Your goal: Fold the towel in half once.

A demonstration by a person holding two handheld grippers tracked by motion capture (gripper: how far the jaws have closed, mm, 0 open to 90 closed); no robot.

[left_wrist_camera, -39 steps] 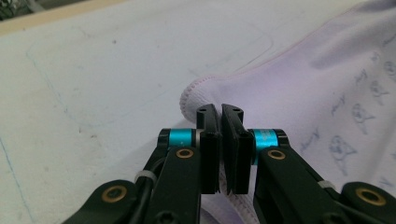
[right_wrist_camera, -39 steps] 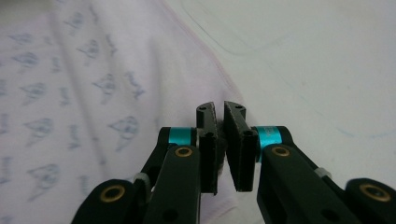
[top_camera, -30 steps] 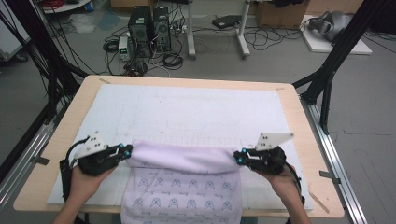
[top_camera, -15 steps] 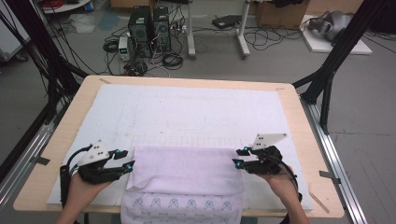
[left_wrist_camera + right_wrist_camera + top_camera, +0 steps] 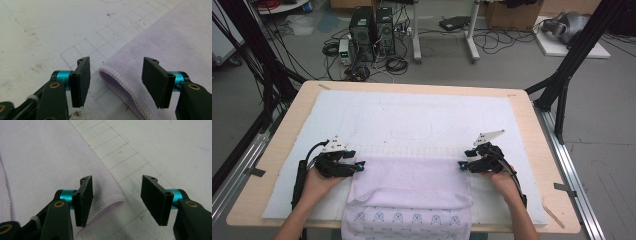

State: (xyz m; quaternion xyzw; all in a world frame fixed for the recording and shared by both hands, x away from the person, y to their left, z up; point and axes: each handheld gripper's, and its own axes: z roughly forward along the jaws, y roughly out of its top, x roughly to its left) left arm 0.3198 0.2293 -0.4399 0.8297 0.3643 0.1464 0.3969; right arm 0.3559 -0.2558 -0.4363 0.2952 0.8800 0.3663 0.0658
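Left gripper [image 5: 358, 165] and right gripper [image 5: 462, 165] flank the folded lilac towel [image 5: 409, 185] at the table's near edge — its long axis runs from one to the other. Both sets of jaws have just been opening and now stand apart, gripping nothing — a towel corner [image 5: 106, 71] lies loose between each pair, equally near either hand.

Overhead view faces forward; gripper views share towel [image 5: 412, 182].

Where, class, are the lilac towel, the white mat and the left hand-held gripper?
lilac towel [image 5: 412, 182], high view, on its folded top layer.
white mat [image 5: 412, 112], high view, on its bare far half.
left hand-held gripper [image 5: 113, 83], left gripper view, midway between its open fingertips.
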